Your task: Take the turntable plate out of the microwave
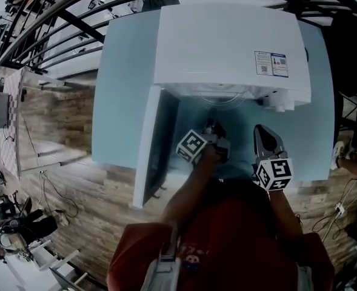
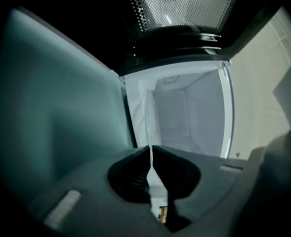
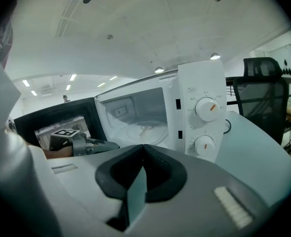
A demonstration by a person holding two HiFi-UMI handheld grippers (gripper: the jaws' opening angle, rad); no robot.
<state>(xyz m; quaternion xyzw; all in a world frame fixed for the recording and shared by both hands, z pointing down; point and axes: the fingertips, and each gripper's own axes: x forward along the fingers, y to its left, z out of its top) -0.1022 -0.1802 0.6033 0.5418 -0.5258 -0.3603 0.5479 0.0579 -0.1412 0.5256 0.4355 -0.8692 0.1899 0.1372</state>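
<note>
A white microwave (image 1: 226, 41) stands on a light blue table (image 1: 120, 90) with its door (image 1: 148, 153) swung open to the left. The glass turntable plate (image 3: 147, 127) lies inside the cavity. In the left gripper view it shows edge-on as a thin clear rim (image 2: 148, 117) running between the jaws. My left gripper (image 1: 215, 126) is rolled on its side at the cavity mouth, shut on that rim. My right gripper (image 1: 262, 132) hangs in front of the control panel (image 3: 204, 117), shut and holding nothing.
Two dials (image 3: 207, 108) sit on the microwave's right side. The open door (image 3: 56, 127) stands to the left of my left gripper (image 3: 116, 144). A black office chair (image 3: 264, 98) is behind the table on the right. Wooden floor (image 1: 63, 120) lies left of the table.
</note>
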